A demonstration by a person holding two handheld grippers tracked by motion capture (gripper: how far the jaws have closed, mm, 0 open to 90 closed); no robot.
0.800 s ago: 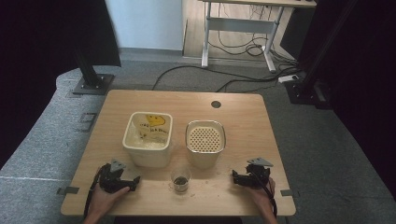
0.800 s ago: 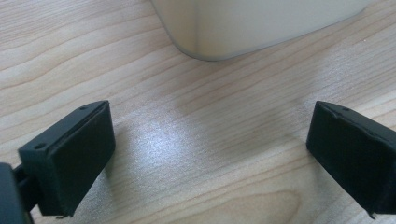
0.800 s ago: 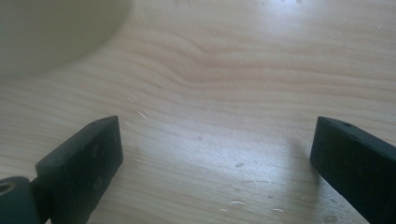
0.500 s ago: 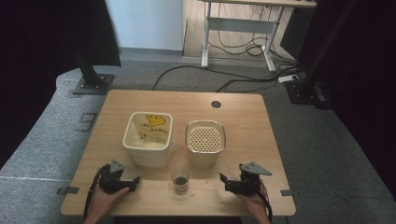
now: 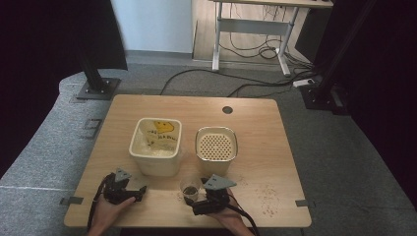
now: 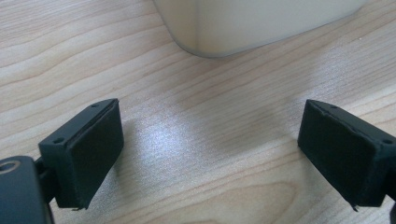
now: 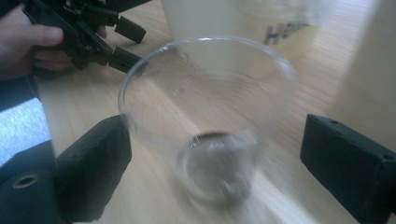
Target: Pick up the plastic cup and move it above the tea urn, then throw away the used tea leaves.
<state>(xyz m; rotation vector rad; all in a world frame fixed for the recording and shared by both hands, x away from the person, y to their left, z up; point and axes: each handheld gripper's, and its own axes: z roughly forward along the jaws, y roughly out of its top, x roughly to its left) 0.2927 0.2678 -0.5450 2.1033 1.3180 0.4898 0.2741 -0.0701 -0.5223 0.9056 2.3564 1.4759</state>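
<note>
Two hand-held grippers work at the light wooden counter (image 5: 255, 147). The right hand-held gripper (image 7: 215, 158) is released, its jaws spread around the clear plastic cup (image 7: 208, 116), which stands at the counter's near edge with dark matter in its bottom. The left hand-held gripper (image 6: 210, 149) is released over bare wood beside the cream rectangular bin (image 5: 155, 146). Judged from this, the cup is not yet grasped; closing and lifting remain.
</note>
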